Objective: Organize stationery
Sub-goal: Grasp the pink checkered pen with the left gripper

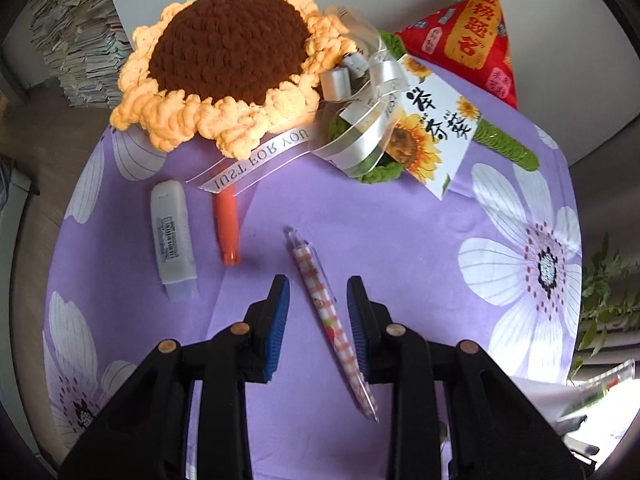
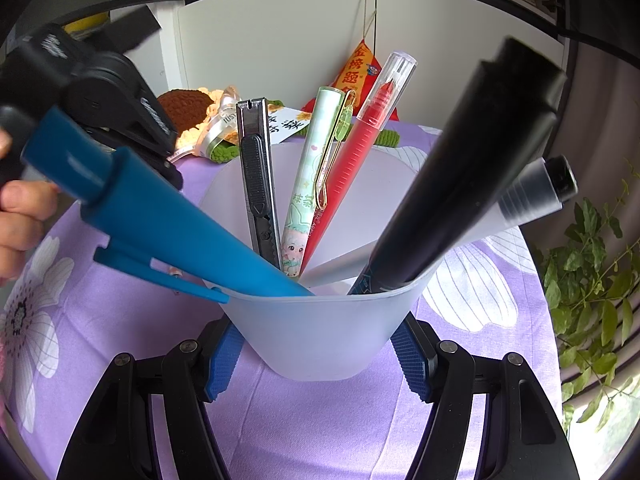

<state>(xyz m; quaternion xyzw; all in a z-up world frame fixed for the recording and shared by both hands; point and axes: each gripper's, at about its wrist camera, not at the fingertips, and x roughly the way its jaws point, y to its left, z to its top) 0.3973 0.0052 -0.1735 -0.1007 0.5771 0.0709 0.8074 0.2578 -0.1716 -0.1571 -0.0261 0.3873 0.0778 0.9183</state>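
Note:
In the left wrist view a pink checked pen (image 1: 328, 318) lies on the purple flowered cloth (image 1: 400, 240), between the fingers of my left gripper (image 1: 318, 292), which is open and just above it. A white correction tape (image 1: 173, 232) and an orange-red pen (image 1: 227, 229) lie to the left. In the right wrist view my right gripper (image 2: 316, 354) is shut on a frosted white pen cup (image 2: 320, 332). The cup holds a blue pen (image 2: 160, 224), a black utility knife (image 2: 258, 184), a green pen (image 2: 316, 184), a red pen (image 2: 360, 152), a black marker (image 2: 468, 168) and a white tube (image 2: 532, 200).
A crocheted sunflower bouquet (image 1: 228, 56) with ribbon and card (image 1: 436, 128) lies at the back of the table, a red hanging ornament (image 1: 468, 36) behind it. Paper stacks (image 1: 80, 44) stand at the left, a green plant (image 2: 592, 272) at the right. The left gripper's body (image 2: 92, 92) shows at upper left.

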